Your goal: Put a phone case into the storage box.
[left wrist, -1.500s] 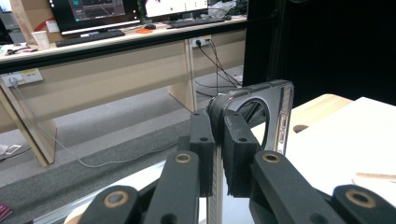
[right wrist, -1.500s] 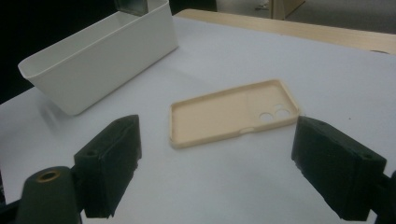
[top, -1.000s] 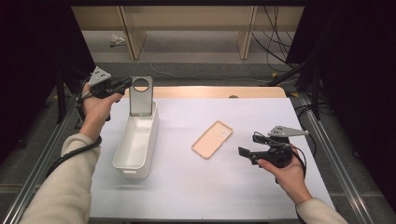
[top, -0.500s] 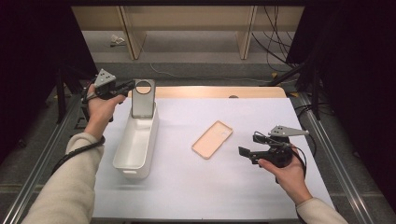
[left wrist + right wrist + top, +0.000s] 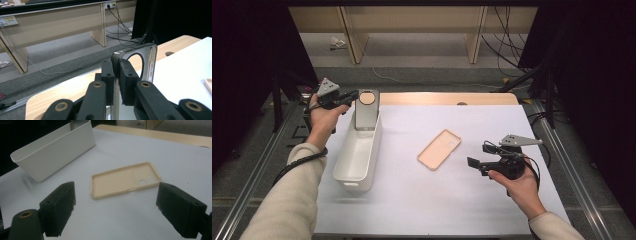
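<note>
High view: white bin point(image 5: 357, 160) on L side of table point(image 5: 492, 210), empty but for lower end of grey phone point(image 5: 366, 111), which stands upright at bin's far end. L gripper point(image 5: 348, 97) jaws clamped on phone's upper edge. R gripper point(image 5: 473, 164) near table's R side, jaws wide apart, holding nothing; peach phone case point(image 5: 439, 149) lies flat just ahead of it, open side up. Left gripper view adds pads point(image 5: 108, 75) squeezing phone's thin edge. Right gripper view adds case's camera cutouts. Vs earlier: phone and L hand sit lower, closer to bin; R hand unchanged.
</note>
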`<act>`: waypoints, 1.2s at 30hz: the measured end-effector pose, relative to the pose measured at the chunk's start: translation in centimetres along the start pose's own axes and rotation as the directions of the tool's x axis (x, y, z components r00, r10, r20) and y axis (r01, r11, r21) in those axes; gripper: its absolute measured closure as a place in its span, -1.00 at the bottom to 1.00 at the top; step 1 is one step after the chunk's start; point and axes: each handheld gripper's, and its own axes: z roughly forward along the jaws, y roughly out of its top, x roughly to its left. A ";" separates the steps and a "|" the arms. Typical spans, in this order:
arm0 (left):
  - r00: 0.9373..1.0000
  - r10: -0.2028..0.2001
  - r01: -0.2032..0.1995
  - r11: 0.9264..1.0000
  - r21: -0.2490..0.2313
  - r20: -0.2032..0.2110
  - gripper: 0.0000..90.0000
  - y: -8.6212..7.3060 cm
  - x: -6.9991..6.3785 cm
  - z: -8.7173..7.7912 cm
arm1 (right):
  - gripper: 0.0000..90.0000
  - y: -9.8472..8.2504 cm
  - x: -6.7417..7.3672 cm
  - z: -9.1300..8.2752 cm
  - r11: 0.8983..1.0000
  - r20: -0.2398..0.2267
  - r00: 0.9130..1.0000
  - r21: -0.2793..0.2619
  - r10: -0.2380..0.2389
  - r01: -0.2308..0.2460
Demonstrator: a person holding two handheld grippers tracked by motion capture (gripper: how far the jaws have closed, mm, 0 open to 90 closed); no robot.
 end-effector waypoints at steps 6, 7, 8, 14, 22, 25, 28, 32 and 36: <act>1.000 -0.007 0.007 1.000 0.010 -0.003 0.84 -0.5 0.1 0.3 | -0.63 0.0 0.0 0.0 1.000 -0.001 1.000 0.002 0.002 -0.002; 1.000 -0.005 0.005 1.000 0.013 -0.001 0.84 -0.5 0.1 0.3 | -0.63 0.0 0.0 0.0 1.000 -0.001 1.000 0.003 0.002 -0.002; 1.000 -0.005 0.005 1.000 0.015 -0.001 0.84 -0.6 0.1 0.4 | -0.63 0.0 0.0 0.1 1.000 -0.001 1.000 0.003 0.002 -0.002; 1.000 -0.014 0.014 1.000 0.017 -0.001 0.84 -0.8 0.2 0.5 | -0.63 0.0 -0.1 0.1 1.000 -0.002 1.000 0.003 0.003 -0.003; 1.000 -0.020 0.020 0.999 0.031 -0.013 0.83 -1.1 0.6 0.7 | -0.63 0.0 -0.1 0.1 1.000 -0.004 1.000 0.004 0.005 -0.005; 1.000 -0.017 0.018 0.999 0.043 -0.020 0.82 -1.3 0.7 0.7 | -0.63 0.0 -0.1 0.1 1.000 -0.003 1.000 0.004 0.005 -0.005; 1.000 -0.009 0.011 0.998 0.061 -0.028 0.81 -1.6 0.9 0.8 | -0.63 0.0 -0.1 0.1 1.000 -0.003 1.000 0.002 0.005 -0.005; 0.999 -0.022 0.024 0.998 0.062 -0.037 0.81 -1.9 1.1 0.8 | -0.63 0.0 -0.1 0.1 1.000 -0.003 1.000 0.002 0.005 -0.005; 0.998 -0.027 0.030 0.997 0.065 -0.048 0.79 -1.9 1.2 0.9 | -0.63 0.0 -0.1 0.1 1.000 -0.002 1.000 0.004 0.006 -0.006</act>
